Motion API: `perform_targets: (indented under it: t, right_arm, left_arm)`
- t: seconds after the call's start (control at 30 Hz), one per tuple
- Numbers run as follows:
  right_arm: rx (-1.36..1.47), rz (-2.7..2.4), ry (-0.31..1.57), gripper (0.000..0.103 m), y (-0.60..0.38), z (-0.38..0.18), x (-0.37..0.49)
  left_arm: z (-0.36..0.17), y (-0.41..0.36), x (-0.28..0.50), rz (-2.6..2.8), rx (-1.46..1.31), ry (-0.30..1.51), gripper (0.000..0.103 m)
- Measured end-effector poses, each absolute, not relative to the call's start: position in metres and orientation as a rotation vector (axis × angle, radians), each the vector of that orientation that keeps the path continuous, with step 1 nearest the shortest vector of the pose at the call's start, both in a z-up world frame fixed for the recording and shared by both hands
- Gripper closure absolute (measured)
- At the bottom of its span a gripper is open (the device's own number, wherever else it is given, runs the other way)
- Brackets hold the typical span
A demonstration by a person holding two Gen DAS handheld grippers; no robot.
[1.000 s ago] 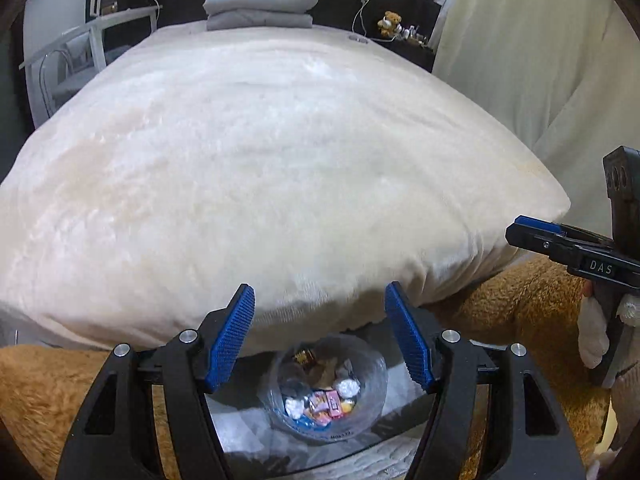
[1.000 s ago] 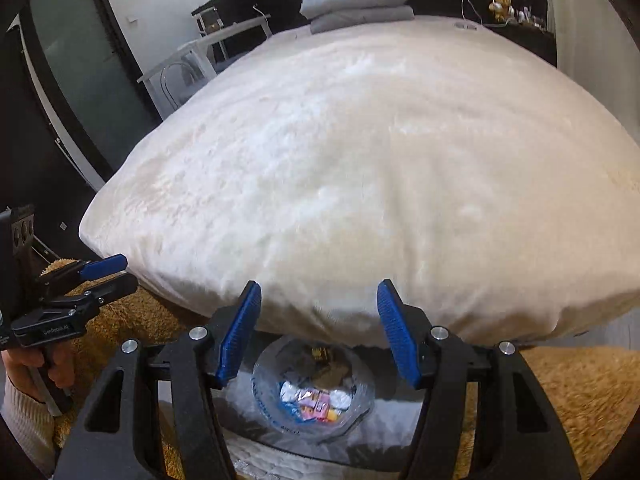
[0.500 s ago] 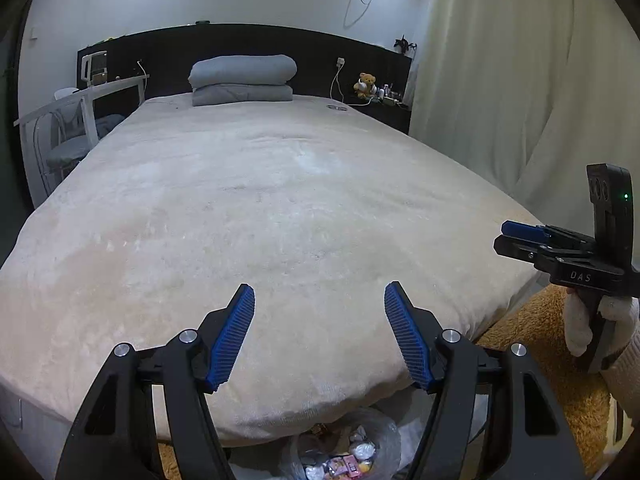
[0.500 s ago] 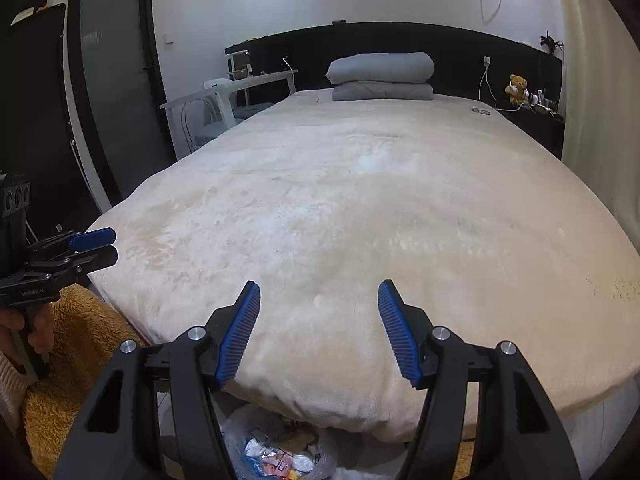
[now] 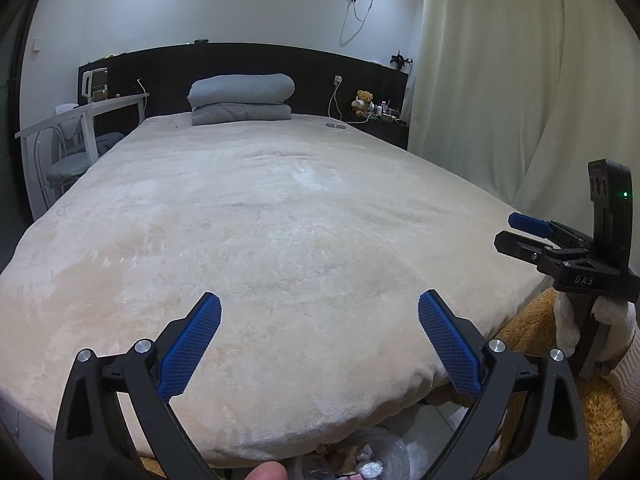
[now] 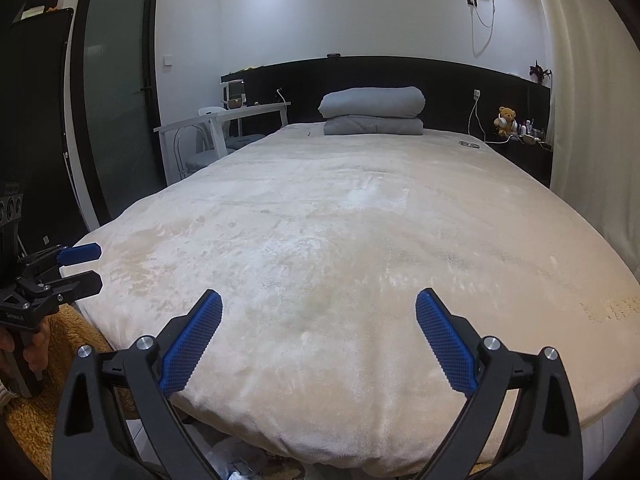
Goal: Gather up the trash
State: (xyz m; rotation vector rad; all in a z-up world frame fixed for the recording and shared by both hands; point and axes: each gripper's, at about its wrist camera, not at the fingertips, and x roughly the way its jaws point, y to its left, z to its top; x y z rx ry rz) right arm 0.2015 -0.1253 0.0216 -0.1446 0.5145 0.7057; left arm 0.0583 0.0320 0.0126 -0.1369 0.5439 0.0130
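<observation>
Below, the trash bag is seen at the bed's foot, mostly hidden, its orientation unclear; left gripper and right gripper are held spread, empty.

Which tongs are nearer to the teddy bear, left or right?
Right. Both are far down the bed from the teddy bear; the right tongs stand on the bear's side, the left tongs nearer the desk.

Both wrist views face up the bed from its foot.
</observation>
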Motion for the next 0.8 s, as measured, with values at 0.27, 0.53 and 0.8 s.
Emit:
perform_targets:
  t: [0.27, 0.53, 0.8]
  right_arm:
    - [-0.165, 0.719, 0.499, 0.006, -0.1256, 0.0198, 0.1963]
    - [-0.183, 0.713, 0.488, 0.006, -0.1222, 0.0183, 0.1919]
    - [-0.196, 0.707, 0.491, 0.006, -0.1188, 0.0161, 0.1910]
  left_arm:
    - [0.0145, 0.0319, 0.0523, 0.006, -0.140, 0.511, 0.006]
    - [0.0158, 0.0332, 0.0502, 0.007, -0.145, 0.495, 0.006]
    - [0.0156, 0.0293, 0.0510, 0.004, -0.126, 0.494, 0.006]
